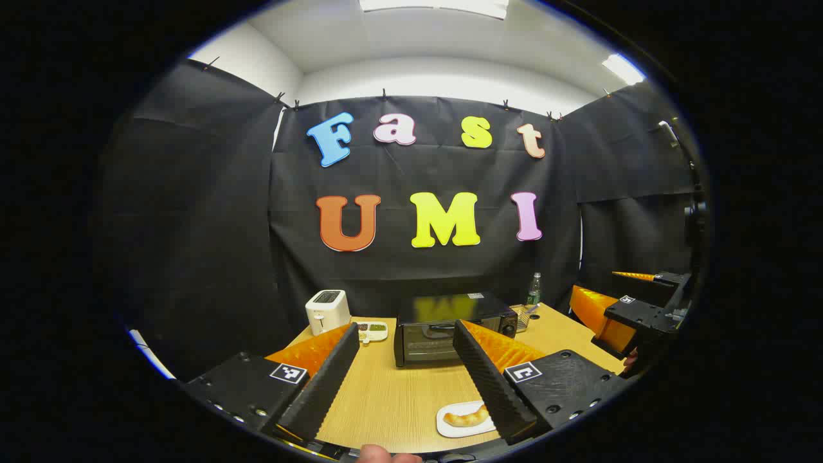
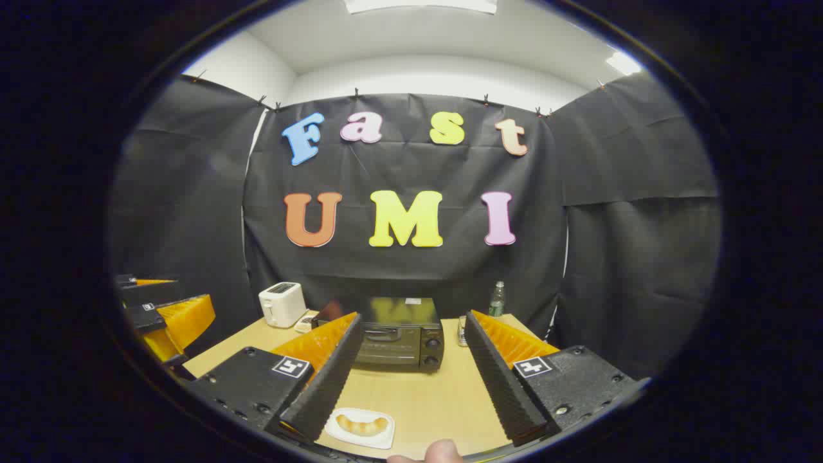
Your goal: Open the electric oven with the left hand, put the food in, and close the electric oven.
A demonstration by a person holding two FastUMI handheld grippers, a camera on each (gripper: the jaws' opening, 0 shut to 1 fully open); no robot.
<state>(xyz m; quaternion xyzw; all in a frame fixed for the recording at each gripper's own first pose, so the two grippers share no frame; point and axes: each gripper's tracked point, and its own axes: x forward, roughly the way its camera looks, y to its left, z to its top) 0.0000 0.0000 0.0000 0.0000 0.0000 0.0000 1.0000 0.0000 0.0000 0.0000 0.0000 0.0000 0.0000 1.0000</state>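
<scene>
A black electric oven (image 1: 450, 326) (image 2: 398, 333) stands at the back middle of the wooden table, its door closed. A bread roll (image 1: 467, 418) (image 2: 362, 424) lies on a small white plate (image 1: 450, 427) (image 2: 379, 438) near the table's front edge. My left gripper (image 1: 406, 334) is held open above the table, well short of the oven, the plate just beside its right finger. My right gripper (image 2: 411, 321) is open too, the plate beside its left finger. The right gripper (image 1: 633, 302) hangs at the right edge of the left gripper view; the left gripper (image 2: 164, 308) hangs at the left edge of the right gripper view.
A white toaster (image 1: 326, 311) (image 2: 281, 303) stands at the table's back left, with a small tray of food (image 1: 371, 330) beside it. Right of the oven are a wire basket (image 1: 522, 316), a glass (image 2: 461, 330) and a green bottle (image 1: 534, 289) (image 2: 496, 299).
</scene>
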